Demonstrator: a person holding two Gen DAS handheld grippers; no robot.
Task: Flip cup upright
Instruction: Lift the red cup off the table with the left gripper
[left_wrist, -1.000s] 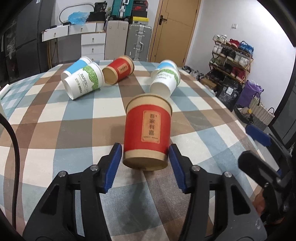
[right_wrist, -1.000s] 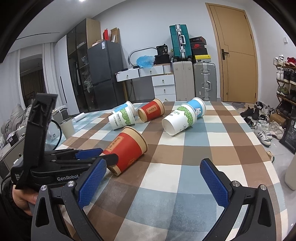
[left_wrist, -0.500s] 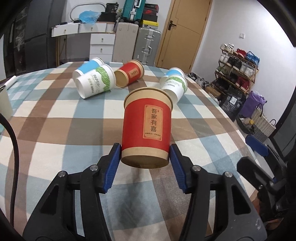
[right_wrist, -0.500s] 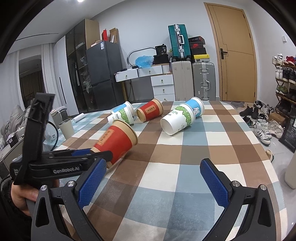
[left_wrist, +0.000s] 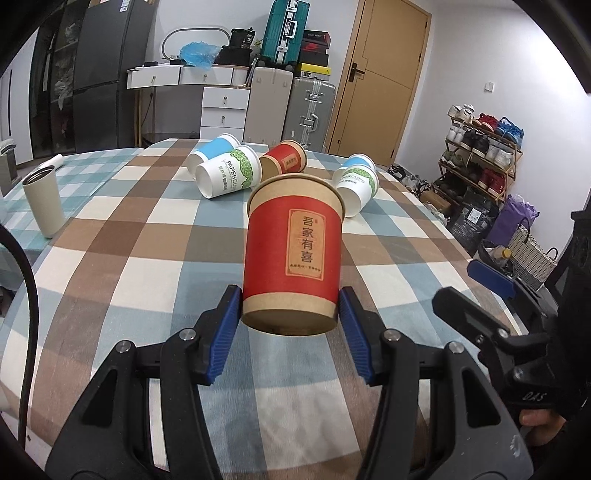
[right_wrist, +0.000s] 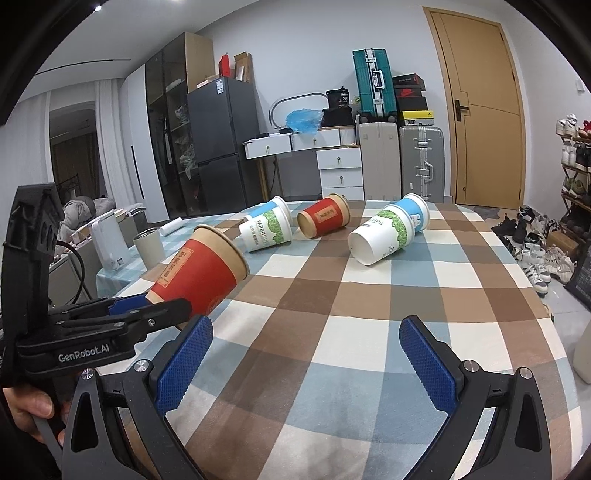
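My left gripper (left_wrist: 290, 332) is shut on a red paper cup (left_wrist: 293, 251) near its base and holds it above the checked tablecloth (left_wrist: 147, 266). The cup is tilted, its open rim pointing up and away. In the right wrist view the same red cup (right_wrist: 201, 273) sits in the left gripper (right_wrist: 147, 310) at the left, clear of the cloth. My right gripper (right_wrist: 303, 363) is open and empty over the near part of the table.
Several cups lie on their sides at the far end: a white-green one (left_wrist: 229, 175), a blue one (left_wrist: 212, 151), a second red one (left_wrist: 284, 162), and a white-green and blue pair (left_wrist: 356, 182). A cream tumbler (left_wrist: 42, 201) stands at the left edge.
The left gripper has lifted the red cup off the cloth and tipped its rim upward. The right gripper has stayed open and still.
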